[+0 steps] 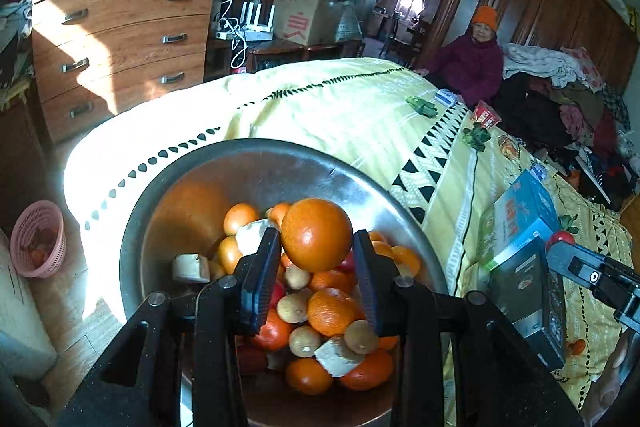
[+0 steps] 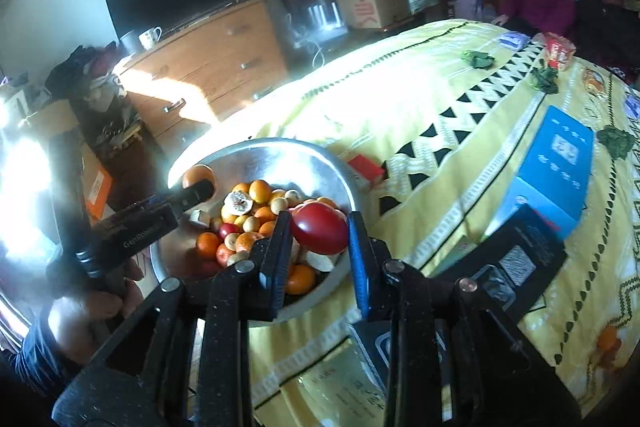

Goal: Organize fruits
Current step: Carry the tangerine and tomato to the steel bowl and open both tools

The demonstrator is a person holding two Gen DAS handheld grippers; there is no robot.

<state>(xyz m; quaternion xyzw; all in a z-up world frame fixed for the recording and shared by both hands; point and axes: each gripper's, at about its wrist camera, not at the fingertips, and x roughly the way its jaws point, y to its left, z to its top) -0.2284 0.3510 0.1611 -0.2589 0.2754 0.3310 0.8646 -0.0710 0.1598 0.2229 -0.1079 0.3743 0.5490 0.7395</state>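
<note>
1. The bed (image 1: 340, 115), under a yellow patterned cover, carries everything here; it serves as the sorting surface, which is likely why boxes and fruit share it.

2. The metal bowl (image 1: 256, 163) sits at the bed's near edge, toward 6 o'clock in the left wrist view. It holds the mixed heap, so both tools work over it. The heap mixes oranges with small brownish and pale fruits and a few red ones, some cut open.

3. A blue box (image 2: 556, 163) lies at 3 o'clock in the right wrist view, well apart from the bowl, with a dark box (image 2: 516, 259) just beside it toward 4 o'clock. Whether either is a destination I cannot tell.

4. The pink basket (image 1: 38, 239) stands on the floor at 9 o'clock in the left wrist view, with something orange inside; it may be one sorting target, judging by that.

5. The left gripper (image 1: 316, 259) has its fingers closed narrowly around an orange (image 1: 316, 235), held clear above the heap, probably so it can be carried off without knocking the rest.

6. The right gripper (image 2: 318, 235) likewise pinches a red fruit (image 2: 320, 229), smooth and tomato-like, over the bowl's near rim.

7. Lifting one kind in each tool suggests separation by type; round, glossy skins could slip if the grip loosens.
</note>
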